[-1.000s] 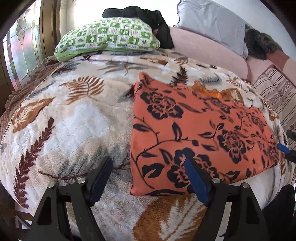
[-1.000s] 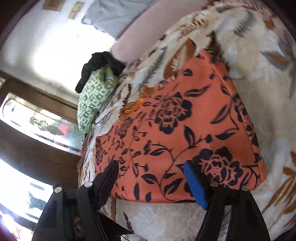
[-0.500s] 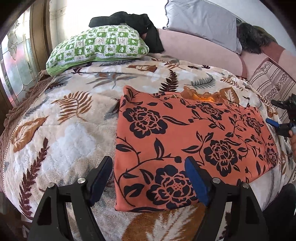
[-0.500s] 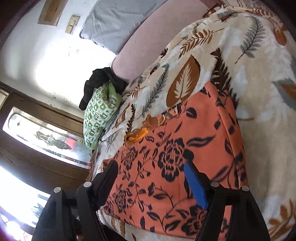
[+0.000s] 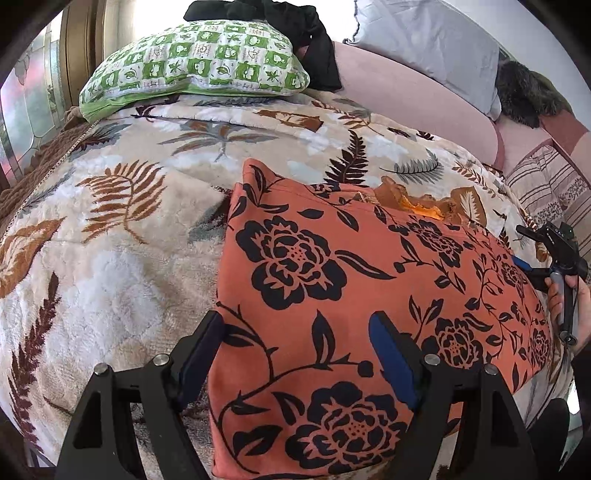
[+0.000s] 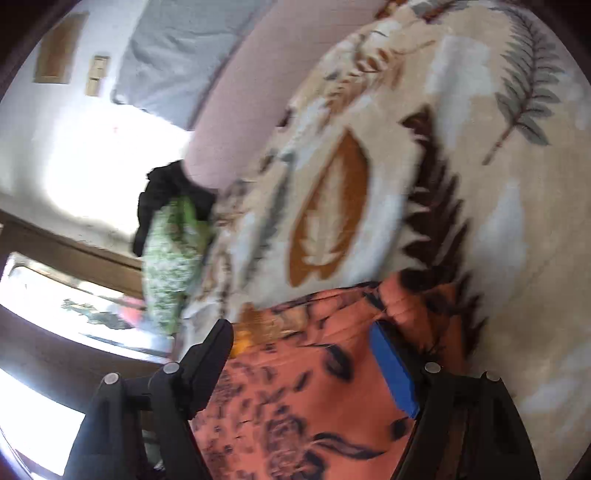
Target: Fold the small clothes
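Observation:
An orange garment with black flowers (image 5: 351, 295) lies folded flat on a leaf-patterned blanket (image 5: 110, 240). My left gripper (image 5: 295, 343) is open and empty, hovering over the garment's near left edge. My right gripper (image 6: 301, 354) is open and empty over the garment's far right part (image 6: 314, 406); that view is blurred. It also shows at the right edge of the left wrist view (image 5: 546, 251), held by a hand beside the garment's right side.
A green checked pillow (image 5: 195, 66) and a black cloth (image 5: 295, 22) lie at the bed's head. A pink bolster (image 5: 406, 96), a grey pillow (image 5: 424, 44) and a striped cushion (image 5: 546, 184) line the back right. A window (image 5: 26, 92) is on the left.
The left gripper has moved right and closer over the garment's left edge. The right gripper has swept along the garment toward its far end and is still moving. Both stay open.

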`<state>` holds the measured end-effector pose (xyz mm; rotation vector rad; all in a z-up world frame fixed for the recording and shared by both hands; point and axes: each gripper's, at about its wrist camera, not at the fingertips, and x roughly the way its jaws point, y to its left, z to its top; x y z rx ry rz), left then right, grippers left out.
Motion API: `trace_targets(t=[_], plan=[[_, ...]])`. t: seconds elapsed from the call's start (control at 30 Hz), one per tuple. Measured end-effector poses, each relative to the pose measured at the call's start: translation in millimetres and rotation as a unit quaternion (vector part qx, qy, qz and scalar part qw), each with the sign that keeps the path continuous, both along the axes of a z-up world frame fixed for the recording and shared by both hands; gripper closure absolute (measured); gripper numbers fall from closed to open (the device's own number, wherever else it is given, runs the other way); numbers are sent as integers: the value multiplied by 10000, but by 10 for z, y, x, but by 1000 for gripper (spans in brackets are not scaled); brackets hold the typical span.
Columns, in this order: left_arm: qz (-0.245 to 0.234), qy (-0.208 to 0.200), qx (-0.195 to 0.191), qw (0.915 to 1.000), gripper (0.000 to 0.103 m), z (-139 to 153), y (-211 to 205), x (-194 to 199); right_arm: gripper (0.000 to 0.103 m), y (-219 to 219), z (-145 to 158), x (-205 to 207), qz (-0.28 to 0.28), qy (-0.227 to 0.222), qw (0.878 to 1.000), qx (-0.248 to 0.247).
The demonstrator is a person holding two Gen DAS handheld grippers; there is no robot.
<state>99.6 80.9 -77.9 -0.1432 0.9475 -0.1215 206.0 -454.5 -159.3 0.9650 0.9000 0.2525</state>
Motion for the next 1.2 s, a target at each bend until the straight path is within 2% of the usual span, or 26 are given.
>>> trace_targets(t=[0.03, 0.1, 0.17, 0.27, 0.37, 0.43, 0.53, 0.63, 0.7, 0.73, 0.77, 0.8, 0.87, 0.97, 1.0, 1.03, 1.07, 1.1, 1.13, 1.2], plan=[[-6, -50, -22, 10000, 22, 26, -4, -24, 32, -44, 35, -79, -182, -111, 9996, 202], [-60, -137, -79, 9999, 22, 66, -19, -70, 31, -47, 275, -278, -277, -383, 9986, -233], [-91, -118, -147, 9998, 22, 77, -50, -96, 31, -57, 442, -581, -176, -586, 9979, -207], [-95, -148, -441, 9989, 22, 102, -129, -149, 31, -129, 527, -1240, -417, -456, 9975, -346], [-214, -122, -673, 9974, 22, 116, -314, -165, 30, -177, 367, -2013, -860, -258, 9957, 234], [-412, -125, -846, 9955, 22, 133, -477, -151, 29, -85, 175, -2350, -930, -6, 9939, 590], [-532, -17, -945, 9941, 22, 128, -699, -85, 29, 110, -122, -2432, -846, 337, 9906, 1020], [-543, 74, -872, 9947, 22, 65, -860, -20, 29, 160, -246, -2296, -1020, 236, 9872, 1201], [-530, 306, -908, 9940, 22, -47, -926, 34, 29, 108, -294, -2215, -1360, 243, 9804, 1405], [-481, 406, -915, 9938, 22, -110, -947, 53, 32, 97, -263, -2156, -1384, 208, 9821, 1265], [-432, 438, -881, 9942, 22, -156, -960, 59, 66, 98, -230, -2103, -1389, 210, 9848, 1017], [-427, 414, -815, 9949, 22, -189, -979, 59, 92, 99, -251, -2053, -1358, 329, 9863, 876], [-513, 335, -612, 9962, 22, -185, -1026, 50, 91, 122, -220, -2037, -1358, 362, 9878, 673], [-569, 295, -481, 9968, 22, -165, -1042, 59, 91, 267, 258, -2148, -1257, -210, 9905, -513], [-556, 327, -433, 9970, 22, -190, -1047, 80, 90, 280, 215, -2122, -1161, -111, 9909, -671], [-542, 338, -410, 9971, 22, -208, -1052, 95, 85, 262, 42, -2064, -1048, 259, 9921, -644], [-539, 318, -372, 9973, 22, -216, -1061, 93, 83, 222, -194, -2021, -925, 680, 9931, -235], [-567, 290, -329, 9974, 22, -213, -1070, 86, 83, 127, -253, -2099, -1084, 510, 9924, 280], [-591, 270, -296, 9974, 22, -215, -1073, 83, 78, 70, -204, -2127, -1064, 503, 9924, 345], [-616, 240, -234, 9975, 22, -225, -1083, 90, 62, -28, -6, -2186, -1119, 408, 9929, -4]])
